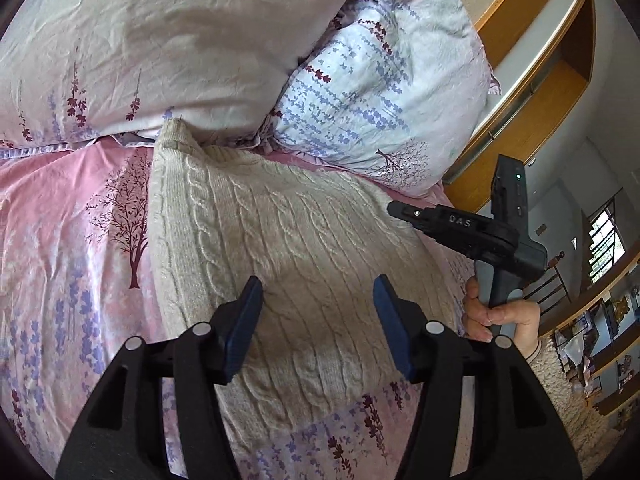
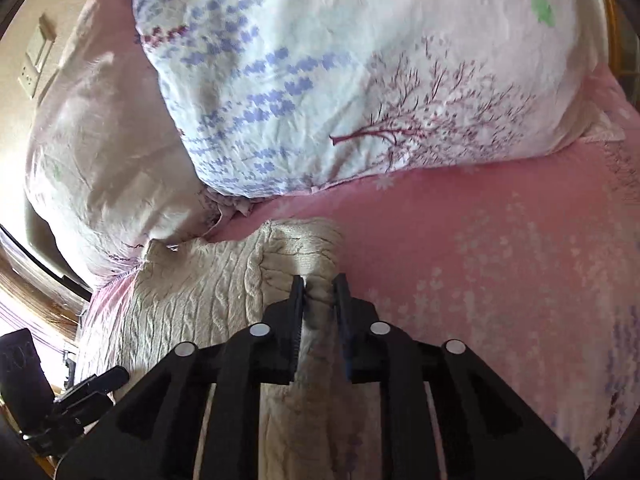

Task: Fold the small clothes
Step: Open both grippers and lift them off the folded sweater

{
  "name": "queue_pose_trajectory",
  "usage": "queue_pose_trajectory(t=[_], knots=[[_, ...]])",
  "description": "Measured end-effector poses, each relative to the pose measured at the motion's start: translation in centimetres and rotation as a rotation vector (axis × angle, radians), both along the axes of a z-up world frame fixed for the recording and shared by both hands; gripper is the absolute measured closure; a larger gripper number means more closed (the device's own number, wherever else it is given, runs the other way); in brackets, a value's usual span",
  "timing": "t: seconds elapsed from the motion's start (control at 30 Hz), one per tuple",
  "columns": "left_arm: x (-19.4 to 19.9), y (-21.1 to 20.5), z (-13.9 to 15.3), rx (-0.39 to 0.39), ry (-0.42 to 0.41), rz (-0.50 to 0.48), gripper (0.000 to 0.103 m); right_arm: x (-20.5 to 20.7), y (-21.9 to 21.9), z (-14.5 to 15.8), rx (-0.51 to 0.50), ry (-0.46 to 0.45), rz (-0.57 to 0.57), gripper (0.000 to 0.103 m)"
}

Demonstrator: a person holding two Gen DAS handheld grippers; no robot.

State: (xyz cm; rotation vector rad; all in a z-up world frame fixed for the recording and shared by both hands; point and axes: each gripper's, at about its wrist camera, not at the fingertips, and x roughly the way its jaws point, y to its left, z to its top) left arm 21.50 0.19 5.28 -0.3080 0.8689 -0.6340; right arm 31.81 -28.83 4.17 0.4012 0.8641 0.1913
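Observation:
A cream cable-knit sweater [image 1: 288, 240] lies on the pink flowered bedsheet [image 1: 60, 240], one end near the pillows. My left gripper [image 1: 318, 292] is open and empty, its blue pads just above the sweater's middle. My right gripper [image 2: 319, 286] is shut on a bunched edge of the sweater [image 2: 192, 300] at its right side. In the left wrist view the right gripper [image 1: 404, 210] shows at the sweater's far right edge, held by a hand [image 1: 496, 316].
Two flowered pillows [image 1: 380, 80] [image 1: 140, 40] lie at the head of the bed behind the sweater. A wooden headboard and shelves [image 1: 540, 80] stand to the right. Bare pink sheet [image 2: 500, 260] lies right of the sweater.

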Motion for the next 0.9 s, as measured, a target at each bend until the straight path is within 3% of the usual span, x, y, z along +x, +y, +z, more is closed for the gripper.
queue_pose_trajectory(t=[0.03, 0.07, 0.1, 0.17, 0.27, 0.37, 0.5, 0.53, 0.6, 0.67, 0.73, 0.9], knots=[[-0.5, 0.3, 0.4, 0.005, -0.013, 0.002, 0.038, -1.2, 0.0, 0.9, 0.002, -0.037, 0.011, 0.065], [-1.0, 0.5, 0.7, 0.009, -0.026, 0.003, 0.036, -2.8, -0.1, 1.8, 0.017, -0.076, 0.031, 0.051], [-1.5, 0.7, 0.8, 0.019, -0.034, 0.008, 0.031, -4.2, 0.0, 2.4, 0.034, -0.103, 0.058, 0.046], [-2.2, 0.8, 0.9, 0.035, -0.042, 0.018, 0.025, -6.4, 0.2, 2.9, 0.07, -0.123, 0.126, 0.046], [-2.5, 0.5, 0.3, 0.043, -0.031, 0.013, 0.024, -7.2, 1.2, 1.4, 0.156, -0.058, 0.201, 0.046], [-2.5, -0.3, -0.1, 0.072, -0.048, 0.025, 0.019, -6.0, 1.0, -1.8, 0.157, 0.053, 0.156, 0.046], [-3.0, -0.8, 0.1, 0.113, -0.06, 0.062, 0.019, -6.6, 0.4, -1.3, 0.18, 0.039, 0.117, 0.044], [-3.5, -0.5, 0.5, 0.113, -0.071, 0.063, 0.019, -7.5, 0.6, -0.3, 0.147, 0.009, 0.111, 0.04], [-4.8, 0.1, 1.1, 0.147, -0.106, 0.087, 0.016, -9.7, 0.6, 1.5, 0.056, -0.07, 0.089, 0.012], [-6.3, 0.9, 1.5, 0.233, -0.14, 0.158, 0.007, -12.2, 0.4, 3.0, -0.036, -0.152, 0.042, 0.001], [-7.4, 1.7, 1.4, 0.296, -0.146, 0.22, 0.002, -14.3, 0.2, 3.7, -0.093, -0.207, 0.011, 0.001], [-9.0, 3.3, -0.1, 0.388, -0.07, 0.299, 0.002, -16.9, 1.3, 3.2, -0.225, -0.2, -0.027, 0.001]])
